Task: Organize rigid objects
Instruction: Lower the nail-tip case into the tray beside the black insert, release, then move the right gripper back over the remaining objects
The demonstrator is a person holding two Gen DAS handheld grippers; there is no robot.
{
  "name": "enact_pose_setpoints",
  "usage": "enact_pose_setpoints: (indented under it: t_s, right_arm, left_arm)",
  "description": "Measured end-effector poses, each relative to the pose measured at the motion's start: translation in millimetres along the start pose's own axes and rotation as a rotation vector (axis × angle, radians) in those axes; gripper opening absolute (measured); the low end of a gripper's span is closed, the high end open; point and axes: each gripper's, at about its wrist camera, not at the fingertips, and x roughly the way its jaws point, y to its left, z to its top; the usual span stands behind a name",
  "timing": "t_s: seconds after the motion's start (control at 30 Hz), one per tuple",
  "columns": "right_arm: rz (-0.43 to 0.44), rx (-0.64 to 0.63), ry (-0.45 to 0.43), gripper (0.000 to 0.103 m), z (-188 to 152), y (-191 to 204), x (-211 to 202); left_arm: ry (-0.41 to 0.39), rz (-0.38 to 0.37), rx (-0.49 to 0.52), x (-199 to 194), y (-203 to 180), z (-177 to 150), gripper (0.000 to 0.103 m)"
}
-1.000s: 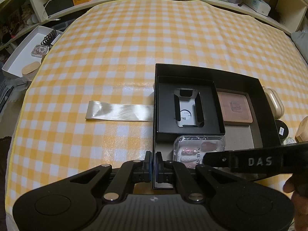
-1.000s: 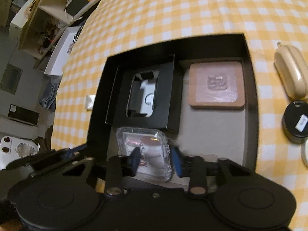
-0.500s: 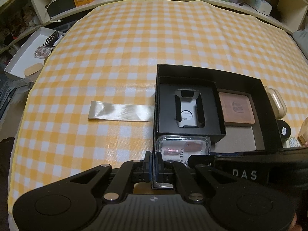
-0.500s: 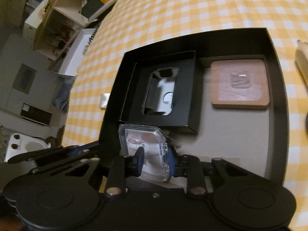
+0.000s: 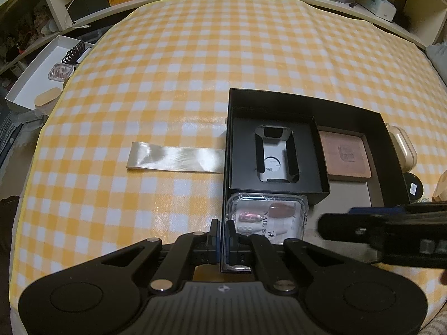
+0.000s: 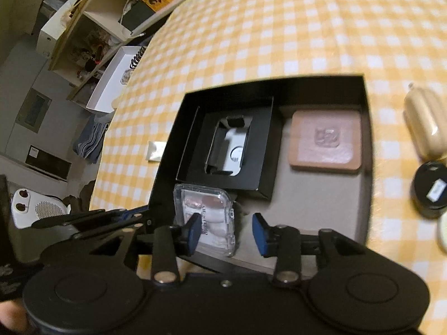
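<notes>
One clear nail case (image 6: 206, 217) lies beside the spread right claw (image 6: 226, 233).

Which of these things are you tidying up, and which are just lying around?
Tidying:
big black box
clear nail case
small black box
brown pad
left tool, pinching the box wall
right tool, open

Lying around:
shiny strip
white tray

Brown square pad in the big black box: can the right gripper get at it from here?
Probably yes. The right gripper is open and empty, and bare box floor lies between it and the brown pad; the nail case sits off to its left.
</notes>
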Motion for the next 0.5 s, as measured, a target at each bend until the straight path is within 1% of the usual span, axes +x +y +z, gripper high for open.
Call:
enact_pose_setpoints:
  t_s: [0.17, 0.23, 0.37, 0.47, 0.5]
  right_arm:
    - [-0.042, -0.028, -0.014, 0.055, -3.9, 0.4, -18.7]
    - [-0.063, -0.04, -0.02, 0.064, -6.4, -0.1, -25.2]
    - [-0.084, -0.078, -0.037, 0.072, -11.9, -0.4, -37.8]
    - [-0.094, -0.094, -0.056, 0.082, -14.8, 0.6, -47.9]
    - [-0.098, -0.1, -0.064, 0.087, -15.5, 1.2, -51.0]
  left_arm:
    - [0.004, 0.005, 0.004, 2.0, -1.2, 0.4, 0.003]
    - [0.004, 0.005, 0.004, 2.0, -1.6, 0.1, 0.003]
    - [0.004, 0.006, 0.007, 2.3, -1.1, 0.3, 0.003]
    - [0.003, 0.005, 0.006, 2.2, -1.0, 0.4, 0.003]
    - [0.003, 0.005, 0.006, 2.3, -1.1, 0.5, 0.003]
